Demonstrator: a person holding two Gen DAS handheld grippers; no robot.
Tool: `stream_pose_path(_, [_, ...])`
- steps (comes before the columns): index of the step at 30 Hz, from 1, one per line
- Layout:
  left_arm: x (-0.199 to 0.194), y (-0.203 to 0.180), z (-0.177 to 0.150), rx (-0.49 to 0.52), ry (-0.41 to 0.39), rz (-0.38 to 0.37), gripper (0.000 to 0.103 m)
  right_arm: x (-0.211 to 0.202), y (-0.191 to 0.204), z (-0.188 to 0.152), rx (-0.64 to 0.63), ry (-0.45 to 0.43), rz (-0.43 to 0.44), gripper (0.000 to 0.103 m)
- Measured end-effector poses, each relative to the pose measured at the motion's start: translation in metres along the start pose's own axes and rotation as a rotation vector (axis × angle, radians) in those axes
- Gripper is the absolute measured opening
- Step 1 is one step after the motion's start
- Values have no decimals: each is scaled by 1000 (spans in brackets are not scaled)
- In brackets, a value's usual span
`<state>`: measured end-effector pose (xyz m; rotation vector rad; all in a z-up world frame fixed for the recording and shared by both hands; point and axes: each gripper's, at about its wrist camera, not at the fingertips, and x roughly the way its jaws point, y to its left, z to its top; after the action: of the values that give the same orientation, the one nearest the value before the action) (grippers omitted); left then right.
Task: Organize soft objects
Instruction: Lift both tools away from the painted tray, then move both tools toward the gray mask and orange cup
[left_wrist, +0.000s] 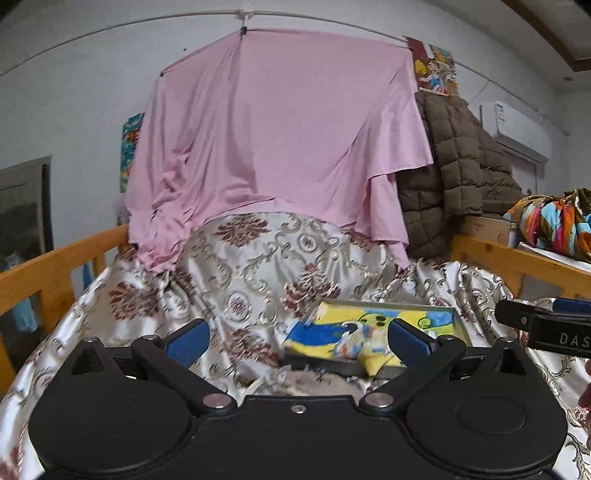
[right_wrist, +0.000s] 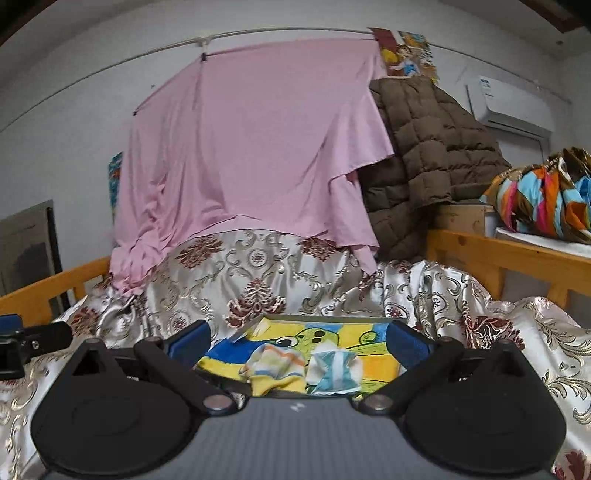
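A shallow grey tray (right_wrist: 325, 318) lined with a yellow and blue cartoon cloth (right_wrist: 347, 338) lies on the floral satin bedspread (right_wrist: 236, 273). Two small folded soft items lie at its near edge: a striped orange-yellow one (right_wrist: 275, 369) and a light blue-white one (right_wrist: 334, 369). My right gripper (right_wrist: 297, 341) is open and empty, just above and before them. My left gripper (left_wrist: 297, 338) is open and empty, left of the tray (left_wrist: 461, 321); the cloth (left_wrist: 332, 328) and small items (left_wrist: 364, 341) show between its fingers. A fuzzy beige thing (left_wrist: 314, 382) lies under it.
A pink sheet (left_wrist: 273, 129) hangs from a wall line over the bed's far end. A brown quilted coat (left_wrist: 454, 162) is piled at the back right. Wooden bed rails (left_wrist: 55, 266) run along both sides. A colourful bundle (right_wrist: 543, 195) sits beyond the right rail.
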<state>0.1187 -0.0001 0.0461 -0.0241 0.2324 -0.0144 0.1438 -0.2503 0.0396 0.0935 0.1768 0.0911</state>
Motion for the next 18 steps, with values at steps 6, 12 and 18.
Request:
stream_pose_path(6, [-15,9,-15,-18,70,54,102,-15,13,-15,-30,19,18,103])
stream_pose_path(12, [-25,14,-23,-18,128,90,102,-20,24,-29,-71,55,17,103])
stream_pose_path(18, [-29,19,-33,-33,194,114,102,-25,29,-40,-68,91,17,103])
